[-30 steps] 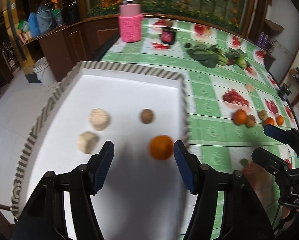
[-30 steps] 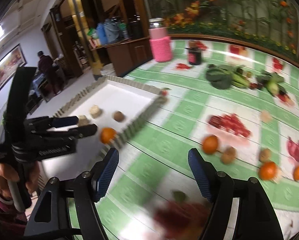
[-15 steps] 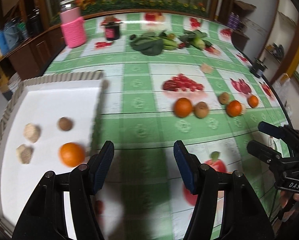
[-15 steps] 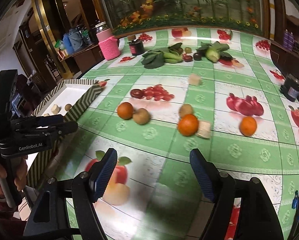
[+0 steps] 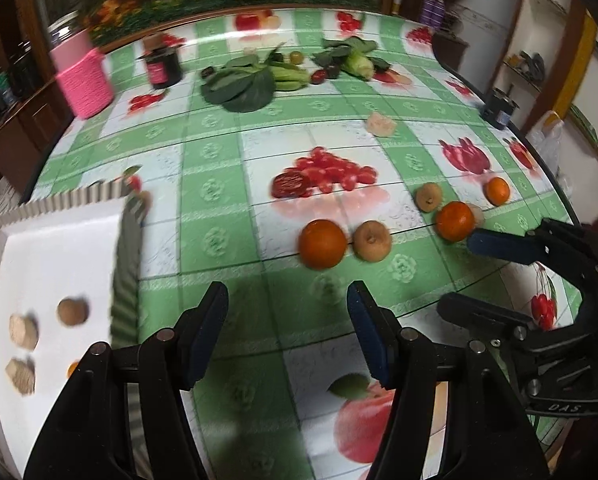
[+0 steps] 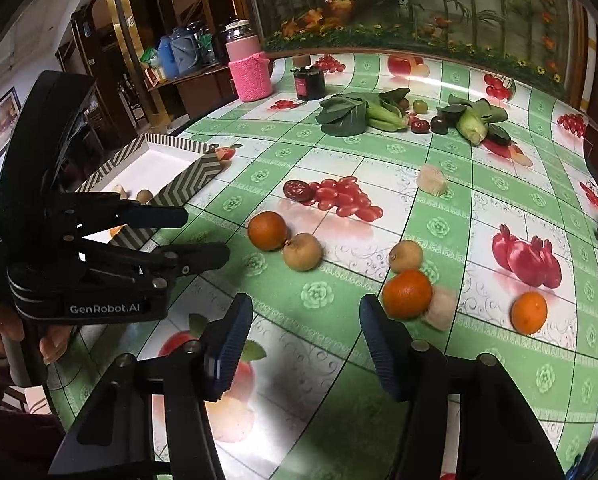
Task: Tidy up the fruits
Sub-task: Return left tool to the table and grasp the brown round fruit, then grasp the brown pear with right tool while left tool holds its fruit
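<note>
Both tools, left tool point(image 5: 287, 320) and right tool point(image 6: 305, 332), hover agape above oranges.

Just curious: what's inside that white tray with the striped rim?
The tray holds a brown fruit, two beige pieces and an orange, mostly hidden by the left gripper.

"GenRobot.AI" is printed in pale letters on the black body of the left gripper point(image 6: 203, 236), seen at the near left of the right wrist view. Part of a smaller line of print is seen at that body's left edge, but it cannot be read. "DAS" is printed on the black body of the right gripper point(image 5: 471, 276), at the near right of the left wrist view. The label on the dark jar point(image 6: 309, 84), far on the table, is too small to be read.
</note>
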Demonstrator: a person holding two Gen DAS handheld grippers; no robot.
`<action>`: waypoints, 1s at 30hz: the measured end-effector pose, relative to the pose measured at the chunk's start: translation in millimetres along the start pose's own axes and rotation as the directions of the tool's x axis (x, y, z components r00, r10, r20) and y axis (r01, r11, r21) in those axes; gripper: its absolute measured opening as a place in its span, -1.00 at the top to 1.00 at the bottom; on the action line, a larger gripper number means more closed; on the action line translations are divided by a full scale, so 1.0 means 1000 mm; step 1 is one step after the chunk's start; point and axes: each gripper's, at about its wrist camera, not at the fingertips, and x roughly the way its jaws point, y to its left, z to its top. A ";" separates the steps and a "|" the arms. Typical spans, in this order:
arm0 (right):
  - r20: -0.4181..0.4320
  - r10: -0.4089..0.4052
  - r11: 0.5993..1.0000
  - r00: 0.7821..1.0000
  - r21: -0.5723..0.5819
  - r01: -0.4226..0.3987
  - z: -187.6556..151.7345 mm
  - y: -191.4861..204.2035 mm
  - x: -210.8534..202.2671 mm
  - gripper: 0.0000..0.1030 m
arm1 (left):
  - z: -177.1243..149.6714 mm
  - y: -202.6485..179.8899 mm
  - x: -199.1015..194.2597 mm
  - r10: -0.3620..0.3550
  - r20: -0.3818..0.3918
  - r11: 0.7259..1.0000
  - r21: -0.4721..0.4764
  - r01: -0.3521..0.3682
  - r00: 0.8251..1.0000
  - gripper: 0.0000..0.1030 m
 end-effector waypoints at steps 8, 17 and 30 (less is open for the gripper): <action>-0.020 0.007 1.000 1.000 0.006 -0.007 0.001 -0.009 0.008 -0.13 | 0.014 -0.014 0.022 -0.030 -0.028 0.996 0.082 0.032 0.999 -0.17; -0.027 0.020 1.000 0.999 -0.002 -0.020 0.010 -0.011 0.014 -0.14 | 0.017 -0.010 0.033 -0.025 -0.044 0.995 0.100 0.029 0.999 0.50; -0.077 0.017 0.997 0.997 -0.071 -0.022 0.032 0.007 0.054 0.09 | 0.002 0.024 0.002 0.004 -0.004 1.000 -0.006 -0.004 1.000 0.50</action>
